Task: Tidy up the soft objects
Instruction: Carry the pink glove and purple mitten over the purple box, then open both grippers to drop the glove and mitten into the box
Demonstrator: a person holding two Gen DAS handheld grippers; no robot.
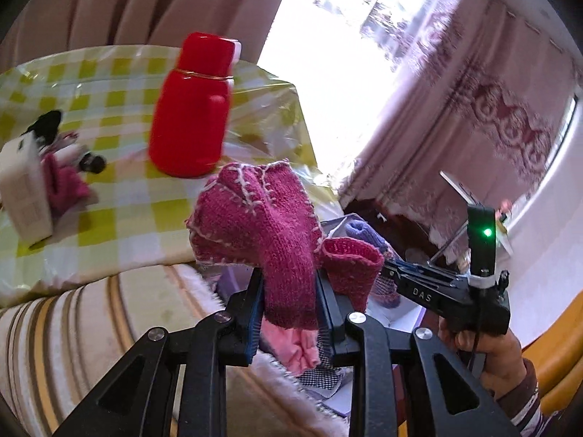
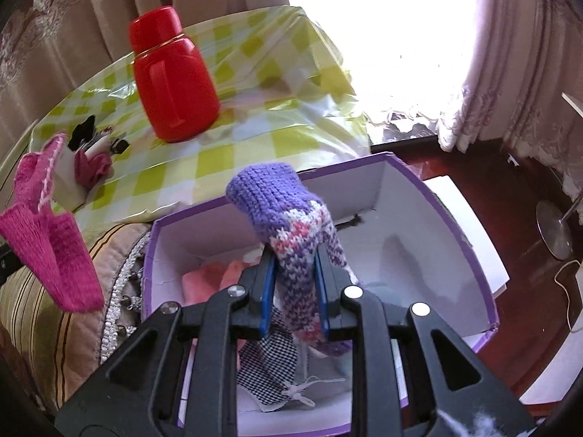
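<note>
The left gripper clamps a magenta knitted sock, toe up, while the right gripper pinches a purple patterned knitted sock upright, toe uppermost, above the purple-rimmed cardboard box.

free: purple box right half | blocked: red flask on table
</note>
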